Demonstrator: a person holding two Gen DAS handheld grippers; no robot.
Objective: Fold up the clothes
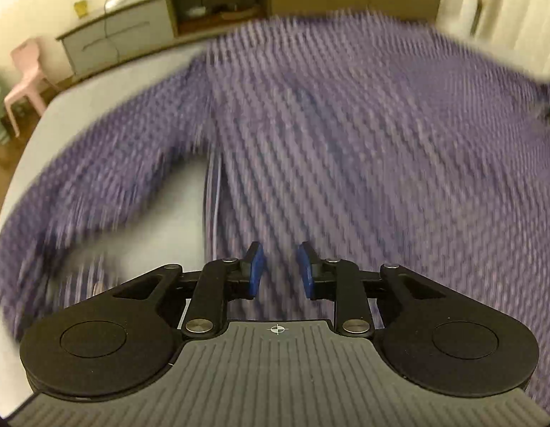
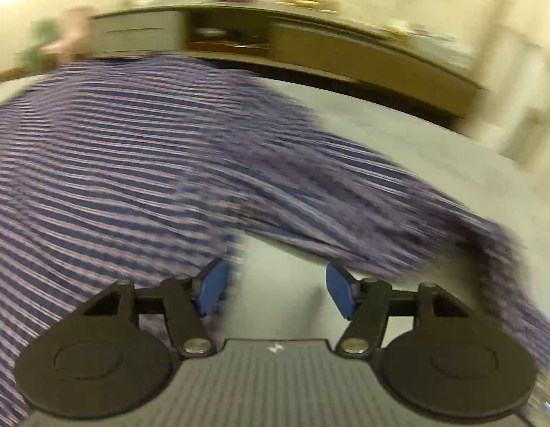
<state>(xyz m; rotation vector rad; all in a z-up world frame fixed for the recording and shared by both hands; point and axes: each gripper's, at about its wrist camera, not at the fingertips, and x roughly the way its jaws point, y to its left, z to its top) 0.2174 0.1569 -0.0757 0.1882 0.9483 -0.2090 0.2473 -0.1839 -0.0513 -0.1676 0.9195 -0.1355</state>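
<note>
My left gripper [image 1: 281, 270] hangs slightly parted, my right gripper [image 2: 275, 291] wide, both empty above the purple-striped knitted garment [image 1: 346, 142].

A home living room: a long low sideboard [image 1: 189, 17] with drawers and open shelves lines the wall, and a small pink plastic chair [image 1: 26, 74] stands on wooden flooring.

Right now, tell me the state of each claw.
Left claw: open, empty, above the striped shirt.
Right claw: open wide, empty.
</note>
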